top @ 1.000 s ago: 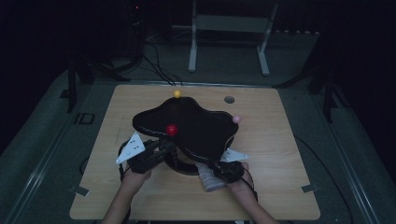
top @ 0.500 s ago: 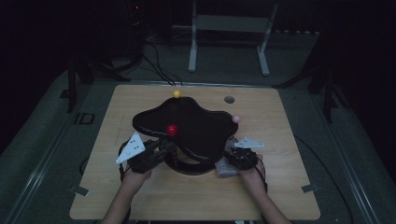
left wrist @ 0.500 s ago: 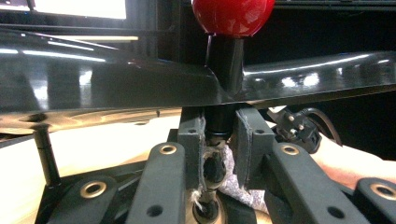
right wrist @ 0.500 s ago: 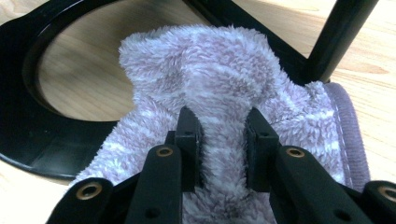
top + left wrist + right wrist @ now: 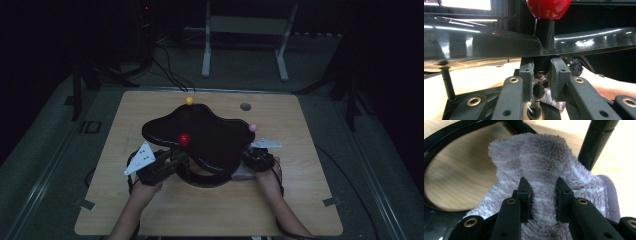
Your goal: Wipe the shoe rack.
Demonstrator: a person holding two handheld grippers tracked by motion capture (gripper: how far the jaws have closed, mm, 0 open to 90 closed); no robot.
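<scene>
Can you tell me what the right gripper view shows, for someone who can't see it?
The right gripper pinches a fluffy grey-purple cloth between its two black jaws. Behind the cloth lie a black ring-shaped frame, a black post and the wooden table.

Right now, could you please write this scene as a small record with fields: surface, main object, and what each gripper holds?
surface: wooden table
main object: glossy black wavy tray on a stand, with red ball, yellow ball and pink ball
left gripper: shut on black post below the red ball
right gripper: shut on purple fluffy cloth, beside the tray's edge
</scene>
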